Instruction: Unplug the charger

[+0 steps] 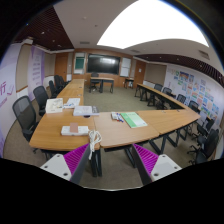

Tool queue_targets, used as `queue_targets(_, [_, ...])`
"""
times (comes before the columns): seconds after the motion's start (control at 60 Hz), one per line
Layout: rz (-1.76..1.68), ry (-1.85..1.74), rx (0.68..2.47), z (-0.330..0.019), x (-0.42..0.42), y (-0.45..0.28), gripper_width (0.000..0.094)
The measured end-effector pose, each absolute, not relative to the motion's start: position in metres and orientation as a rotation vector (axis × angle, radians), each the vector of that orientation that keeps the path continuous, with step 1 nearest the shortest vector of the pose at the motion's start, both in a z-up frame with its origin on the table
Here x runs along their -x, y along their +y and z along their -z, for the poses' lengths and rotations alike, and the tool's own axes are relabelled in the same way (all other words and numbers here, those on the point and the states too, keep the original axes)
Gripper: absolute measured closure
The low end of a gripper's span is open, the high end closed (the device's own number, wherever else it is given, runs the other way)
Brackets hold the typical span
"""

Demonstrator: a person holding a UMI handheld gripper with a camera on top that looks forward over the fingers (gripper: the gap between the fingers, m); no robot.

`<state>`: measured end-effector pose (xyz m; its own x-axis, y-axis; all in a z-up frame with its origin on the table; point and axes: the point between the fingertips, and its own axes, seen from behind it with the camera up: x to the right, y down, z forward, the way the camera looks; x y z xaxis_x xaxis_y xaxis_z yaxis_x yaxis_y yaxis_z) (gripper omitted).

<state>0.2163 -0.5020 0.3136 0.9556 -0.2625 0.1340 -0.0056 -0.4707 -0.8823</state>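
A white charger with its cable [95,141] hangs at the front edge of the long wooden table [110,128], by a black table leg. It is just ahead of my left finger. My gripper [111,163] is open and empty, low in front of the table, with the floor between its magenta pads [78,158]. Where the cable is plugged in is hidden.
A white stack of papers [75,130] and a green book [132,120] lie on the table. Black chairs [25,115] line the left side, and more chairs [190,105] the right. More tables [72,92] run back toward a screen [103,63].
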Motion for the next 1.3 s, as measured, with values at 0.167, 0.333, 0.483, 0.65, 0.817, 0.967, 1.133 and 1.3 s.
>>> queue_targets(0.167, [0.296,0.202,2.074,-0.291,-0.211,-0.498,0.0080])
queue_targets(0.333, [0.284,0.202,2.123,-0.243,-0.201,-0.490,0.0081])
queue_targets(0.483, [0.214,0.145,2.184,-0.183,-0.159,-0.460,0.0082])
queue_targets(0.65, [0.115,0.068,2.176,-0.146,-0.100,-0.375,0.0074])
queue_targets(0.817, [0.087,0.037,2.120,-0.125,-0.061,-0.244,0.0075])
queue_targets(0.967, [0.148,0.062,2.131,-0.083,-0.060,-0.146,0.0084])
queue_targets(1.133, [0.184,0.072,2.128,-0.044,-0.070,-0.078,0.0155])
queue_targets(1.3, [0.132,0.079,2.134,-0.023,-0.067,-0.052,0.0544])
